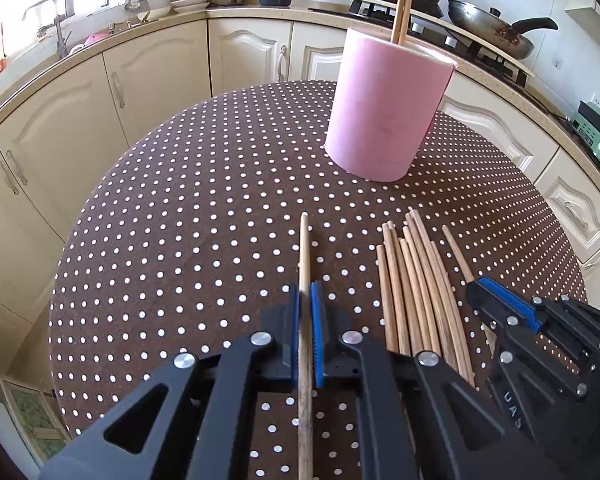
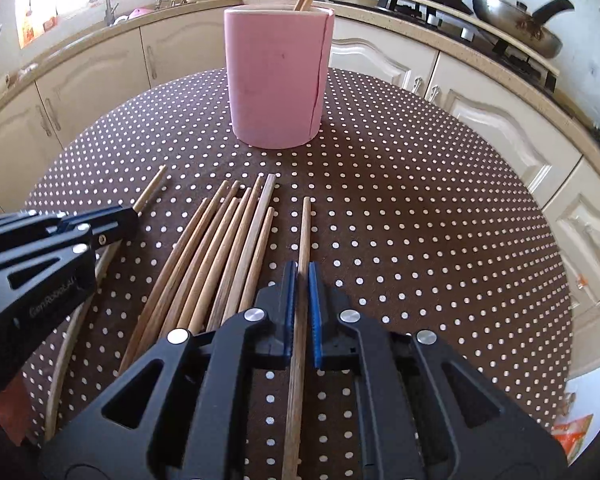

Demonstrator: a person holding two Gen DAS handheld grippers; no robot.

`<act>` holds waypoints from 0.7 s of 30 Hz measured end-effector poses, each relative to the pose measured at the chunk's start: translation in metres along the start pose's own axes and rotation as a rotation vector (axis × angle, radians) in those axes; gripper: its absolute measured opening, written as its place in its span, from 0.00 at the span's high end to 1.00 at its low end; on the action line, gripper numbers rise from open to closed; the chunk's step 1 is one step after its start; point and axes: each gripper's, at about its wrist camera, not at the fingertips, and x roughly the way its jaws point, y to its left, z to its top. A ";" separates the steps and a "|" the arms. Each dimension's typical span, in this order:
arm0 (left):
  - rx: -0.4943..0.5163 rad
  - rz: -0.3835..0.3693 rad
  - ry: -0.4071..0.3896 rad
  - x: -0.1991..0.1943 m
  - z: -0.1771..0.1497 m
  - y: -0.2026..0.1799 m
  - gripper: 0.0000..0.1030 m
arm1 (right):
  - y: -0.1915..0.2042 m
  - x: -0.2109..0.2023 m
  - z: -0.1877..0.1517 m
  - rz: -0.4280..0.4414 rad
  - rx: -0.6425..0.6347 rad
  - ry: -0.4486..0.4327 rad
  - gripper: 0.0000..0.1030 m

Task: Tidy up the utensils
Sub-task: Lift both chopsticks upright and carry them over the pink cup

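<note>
Two pairs of tongs are in play, and each is clamped on a single wooden chopstick. In the left wrist view, the left tongs (image 1: 309, 300) pinch one chopstick (image 1: 304, 248) between blue pads; the stick runs straight toward twelve o'clock, its tip over the dotted cloth of the counter (image 1: 180, 208). The right tongs (image 1: 500, 300) show at four o'clock in that view, jaws narrow, with a thin stick tip (image 1: 456, 252) reaching out ahead of them toward eleven o'clock.

In the right wrist view, the right tongs (image 2: 300, 280) grip their own chopstick (image 2: 305, 232), which points toward twelve o'clock. The left tongs (image 2: 116, 220) come in from nine o'clock, with the tip of their chopstick (image 2: 152, 190) sticking out toward one o'clock.

Between the two tongs lies the loose bundle of chopsticks (image 2: 228, 248), flat on the counter (image 2: 420, 220) and fanned slightly, tips pointing toward the pink holder (image 2: 276, 76). That holder stands upright at twelve o'clock in the right view and at one o'clock in the left view, where the pink holder (image 1: 384, 112) is well apart from the bundle (image 1: 412, 280). A few chopsticks (image 1: 402, 4) already stand inside it, leaning against the rim.
</note>
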 end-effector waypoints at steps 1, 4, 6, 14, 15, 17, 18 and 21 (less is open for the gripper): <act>-0.001 -0.004 -0.002 0.000 0.000 0.000 0.94 | -0.006 0.001 0.001 0.029 0.024 -0.001 0.93; 0.005 -0.028 -0.010 0.000 -0.003 0.002 0.94 | -0.020 0.000 0.001 0.120 0.071 -0.007 0.94; 0.003 -0.050 -0.011 -0.001 -0.003 0.002 0.94 | -0.023 -0.005 0.002 0.117 0.078 -0.033 0.94; -0.019 -0.155 -0.105 -0.024 0.005 0.001 0.94 | -0.023 -0.040 0.008 0.133 0.128 -0.208 0.94; -0.021 -0.183 -0.130 -0.029 0.007 0.000 0.94 | -0.026 -0.046 0.009 0.135 0.142 -0.239 0.94; -0.015 -0.213 -0.197 -0.042 0.011 -0.001 0.94 | -0.033 -0.056 0.013 0.151 0.177 -0.296 0.94; -0.010 -0.219 -0.224 -0.047 0.013 -0.002 0.94 | -0.036 -0.062 0.016 0.158 0.196 -0.326 0.94; 0.001 -0.248 -0.298 -0.063 0.020 -0.006 0.94 | -0.045 -0.081 0.021 0.172 0.238 -0.417 0.94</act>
